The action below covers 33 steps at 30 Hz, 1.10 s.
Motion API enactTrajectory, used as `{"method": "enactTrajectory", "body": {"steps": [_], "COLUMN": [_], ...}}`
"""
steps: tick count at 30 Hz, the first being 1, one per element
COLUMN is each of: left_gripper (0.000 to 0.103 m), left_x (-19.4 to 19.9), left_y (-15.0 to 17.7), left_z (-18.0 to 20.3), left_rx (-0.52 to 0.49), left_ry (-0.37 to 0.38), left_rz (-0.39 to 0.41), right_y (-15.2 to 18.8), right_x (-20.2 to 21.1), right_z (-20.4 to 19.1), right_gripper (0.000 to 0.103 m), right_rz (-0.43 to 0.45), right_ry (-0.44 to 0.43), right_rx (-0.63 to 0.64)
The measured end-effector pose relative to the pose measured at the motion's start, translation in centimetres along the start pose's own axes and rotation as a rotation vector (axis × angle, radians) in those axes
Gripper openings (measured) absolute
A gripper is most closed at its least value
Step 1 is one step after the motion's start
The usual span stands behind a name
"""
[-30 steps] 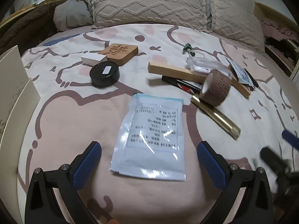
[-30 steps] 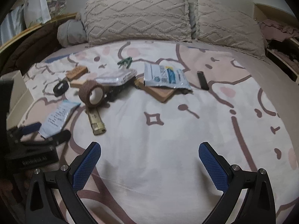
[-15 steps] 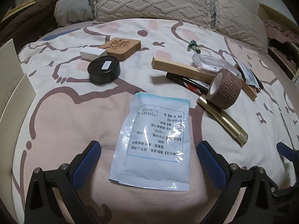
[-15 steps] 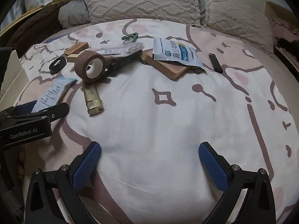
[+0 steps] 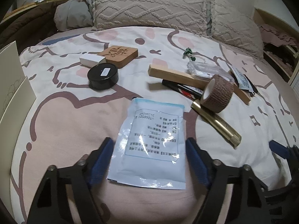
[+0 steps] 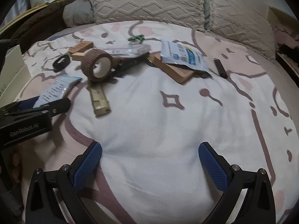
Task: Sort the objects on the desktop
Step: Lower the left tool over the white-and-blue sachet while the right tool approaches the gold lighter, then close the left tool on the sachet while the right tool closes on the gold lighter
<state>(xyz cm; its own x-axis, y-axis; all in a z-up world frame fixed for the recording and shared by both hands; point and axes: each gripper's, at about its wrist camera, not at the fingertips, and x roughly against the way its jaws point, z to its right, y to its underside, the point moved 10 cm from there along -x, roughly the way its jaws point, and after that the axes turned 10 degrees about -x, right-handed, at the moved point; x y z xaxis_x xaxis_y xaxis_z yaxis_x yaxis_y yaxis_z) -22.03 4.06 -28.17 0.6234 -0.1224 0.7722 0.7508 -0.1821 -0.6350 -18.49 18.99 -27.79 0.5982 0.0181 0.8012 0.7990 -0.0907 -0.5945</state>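
1. The pale blue sachet (image 5: 149, 145) is found lying flat on the bed (image 5: 61, 130), toward its near edge, between the pads of the left gripper (image 5: 149, 155).
2. The left gripper's jaws are closing on the sachet; its side edges are flanked, but firm contact cannot be confirmed.
3. The picking-up step is judged to be in hand; an even pinch on the thin edges is called for next, or the flat packet may buckle or slip.
4. The right gripper (image 6: 150, 165) is held wide apart over bare sheet, with nothing between its pads.
5. The sachet is glossy, crinkled film; beyond it a ribbed brown bandage roll (image 5: 217, 95) and a smooth brass-coloured tube (image 5: 216, 123) are seen.
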Motion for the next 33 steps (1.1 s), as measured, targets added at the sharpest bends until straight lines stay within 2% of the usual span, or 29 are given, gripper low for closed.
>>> {"method": "enactTrajectory", "body": {"steps": [3, 8, 12, 17, 21, 23, 33], "left_gripper": [0.067, 0.057, 0.053, 0.053, 0.053, 0.053, 0.052], "left_x": [0.2, 0.9, 1.7, 2.5, 3.1, 3.5, 5.4], "left_y": [-0.1, 0.2, 0.8, 1.6, 2.4, 2.8, 4.9], "left_z": [0.1, -1.0, -1.4, -1.2, -1.3, -1.2, -0.7], "left_rx": [-0.001, 0.073, 0.091, 0.06, 0.051, 0.049, 0.015], "left_ry": [0.01, 0.064, 0.077, 0.053, 0.047, 0.044, 0.023], "left_rz": [0.012, 0.026, 0.018, 0.01, 0.005, 0.003, 0.004], "right_y": [-0.4, -1.2, -1.7, -2.3, -2.1, -2.0, 0.4], "right_x": [-0.3, -0.7, -0.9, -1.0, -0.9, -0.4, 1.9], "right_z": [-1.0, -2.8, -4.0, -5.5, -6.2, -6.2, -6.6], "right_gripper": [0.103, 0.082, 0.074, 0.045, 0.036, 0.023, 0.021], "right_rz": [0.01, 0.01, 0.014, 0.023, 0.04, 0.06, 0.049], "right_ry": [-0.021, -0.097, -0.123, -0.174, -0.179, -0.184, -0.248], "right_rx": [0.036, 0.079, 0.115, 0.158, 0.195, 0.195, 0.254]}}
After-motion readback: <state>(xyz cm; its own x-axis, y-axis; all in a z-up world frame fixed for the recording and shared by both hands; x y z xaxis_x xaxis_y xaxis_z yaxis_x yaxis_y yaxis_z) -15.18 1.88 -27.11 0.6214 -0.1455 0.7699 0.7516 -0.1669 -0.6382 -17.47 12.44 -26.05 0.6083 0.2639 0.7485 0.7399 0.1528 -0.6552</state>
